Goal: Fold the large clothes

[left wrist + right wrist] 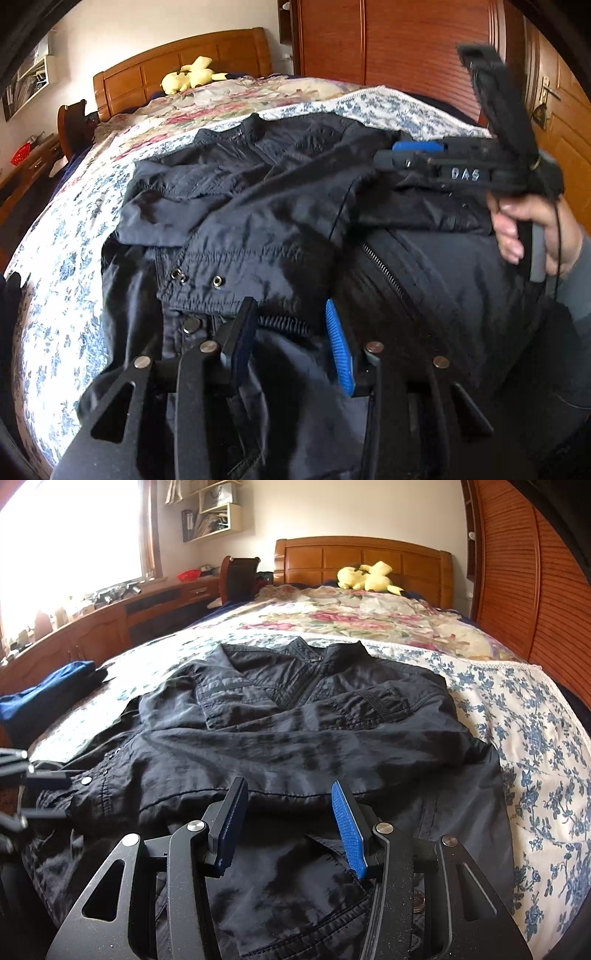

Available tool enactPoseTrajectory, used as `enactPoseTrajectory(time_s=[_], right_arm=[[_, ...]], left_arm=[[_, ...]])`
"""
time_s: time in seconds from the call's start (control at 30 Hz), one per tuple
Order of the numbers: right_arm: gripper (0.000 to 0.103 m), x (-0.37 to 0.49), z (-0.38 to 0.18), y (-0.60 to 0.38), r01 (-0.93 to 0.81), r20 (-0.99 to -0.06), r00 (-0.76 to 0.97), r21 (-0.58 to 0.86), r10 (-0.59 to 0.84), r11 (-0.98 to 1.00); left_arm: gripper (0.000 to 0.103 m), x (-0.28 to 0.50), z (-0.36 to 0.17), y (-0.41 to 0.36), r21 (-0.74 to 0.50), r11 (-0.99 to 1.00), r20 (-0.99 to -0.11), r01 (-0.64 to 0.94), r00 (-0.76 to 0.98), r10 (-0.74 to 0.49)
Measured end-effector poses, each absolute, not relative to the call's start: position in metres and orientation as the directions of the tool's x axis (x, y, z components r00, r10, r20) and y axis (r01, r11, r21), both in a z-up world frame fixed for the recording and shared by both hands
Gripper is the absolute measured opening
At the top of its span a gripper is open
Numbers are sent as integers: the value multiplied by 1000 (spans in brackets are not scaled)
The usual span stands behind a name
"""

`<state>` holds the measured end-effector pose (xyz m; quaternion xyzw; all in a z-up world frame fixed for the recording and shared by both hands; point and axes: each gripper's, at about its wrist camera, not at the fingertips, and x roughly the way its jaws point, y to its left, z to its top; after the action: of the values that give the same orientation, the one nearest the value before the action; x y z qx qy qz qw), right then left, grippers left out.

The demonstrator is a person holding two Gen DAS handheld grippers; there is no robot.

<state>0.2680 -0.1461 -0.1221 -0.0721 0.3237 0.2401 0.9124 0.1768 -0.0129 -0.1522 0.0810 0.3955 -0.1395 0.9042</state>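
Observation:
A black jacket (303, 723) lies on the bed, collar toward the headboard, both sleeves folded across its front. It also fills the left wrist view (258, 229). My left gripper (291, 317) is open just above the jacket's snap-button hem, empty. My right gripper (290, 794) is open and empty over the jacket's lower part. In the left wrist view the right gripper (413, 151) shows from the side, held in a hand over the jacket's right half. The left gripper's fingertips (48, 775) show at the left edge of the right wrist view.
The bed has a blue floral sheet (524, 716) and a pink floral quilt (354, 620). A yellow plush toy (369, 578) lies by the wooden headboard (362, 557). A blue garment (48, 698) lies at the bed's left. A wardrobe (399, 40) stands on the right.

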Motion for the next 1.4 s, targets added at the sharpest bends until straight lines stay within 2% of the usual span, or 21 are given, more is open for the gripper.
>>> enactPoseTrajectory(time_s=[0.13,0.17,0.2,0.27,0.37,0.53,0.63,0.7,1.1,1.4], right_arm=[[48,268,-123,-145,-485,-627,674,21,390,874],[48,268,-123,-145,-485,-628,674,21,389,874],[48,268,-123,-145,-484,-630,673,21,387,875],[48,268,-123,-144,-486,-631,672,20,388,874],[48,267,-123,-145,-486,-631,672,21,389,873],[48,267,-122,-145,-497,-631,663,34,404,867],[48,266,-122,-143,-506,-631,659,31,409,862],[48,264,-123,-140,-513,-629,658,28,414,858],[48,255,-126,-116,-568,-629,633,19,451,823],[48,255,-136,-89,-612,-646,588,39,488,790]], left_arm=[[36,179,-158,-13,74,948,-743,311,651,-156],[30,178,-158,-12,74,947,-742,313,652,-157],[15,177,-157,-10,69,946,-740,317,652,-164],[5,174,-152,-6,62,950,-725,307,668,-168],[5,162,-131,5,37,962,-663,270,727,-178],[6,152,-109,21,13,976,-636,216,755,-159],[14,145,-102,37,-11,982,-624,190,766,-156],[25,139,-99,51,-30,986,-620,167,770,-149],[47,114,-120,106,-68,995,-661,67,744,-95],[48,109,-140,126,-81,997,-679,14,731,-65]])
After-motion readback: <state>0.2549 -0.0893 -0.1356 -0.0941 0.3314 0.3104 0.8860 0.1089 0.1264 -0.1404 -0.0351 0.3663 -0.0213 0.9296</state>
